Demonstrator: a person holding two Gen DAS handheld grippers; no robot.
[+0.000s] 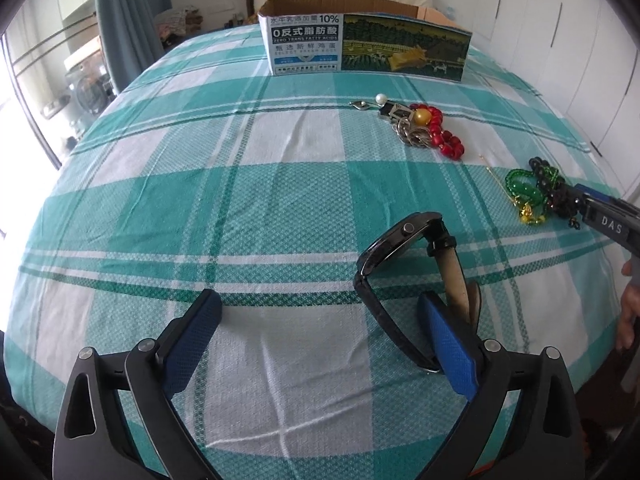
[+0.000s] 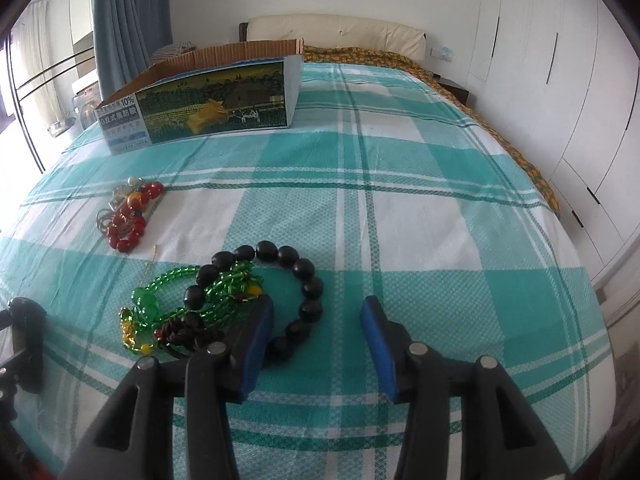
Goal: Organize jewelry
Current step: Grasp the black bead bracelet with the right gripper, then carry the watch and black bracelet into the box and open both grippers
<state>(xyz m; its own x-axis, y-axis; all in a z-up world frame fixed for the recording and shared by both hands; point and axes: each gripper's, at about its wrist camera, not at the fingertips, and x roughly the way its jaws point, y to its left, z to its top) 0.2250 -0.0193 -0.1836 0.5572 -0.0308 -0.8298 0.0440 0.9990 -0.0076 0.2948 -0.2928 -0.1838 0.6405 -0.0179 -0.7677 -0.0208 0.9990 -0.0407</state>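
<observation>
Black-strapped watch (image 1: 404, 280) stands beside the spread left gripper (image 1: 320, 320), while the parted, empty right gripper (image 2: 318, 316) must straddle the black bead bracelet (image 2: 280, 280) for boxing.

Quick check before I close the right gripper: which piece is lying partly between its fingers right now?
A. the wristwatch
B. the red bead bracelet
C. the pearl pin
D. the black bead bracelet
D: in the right wrist view the black bead bracelet curves from the green beads into the gap of the right gripper, whose jaws stand apart, not pressing it.
</observation>
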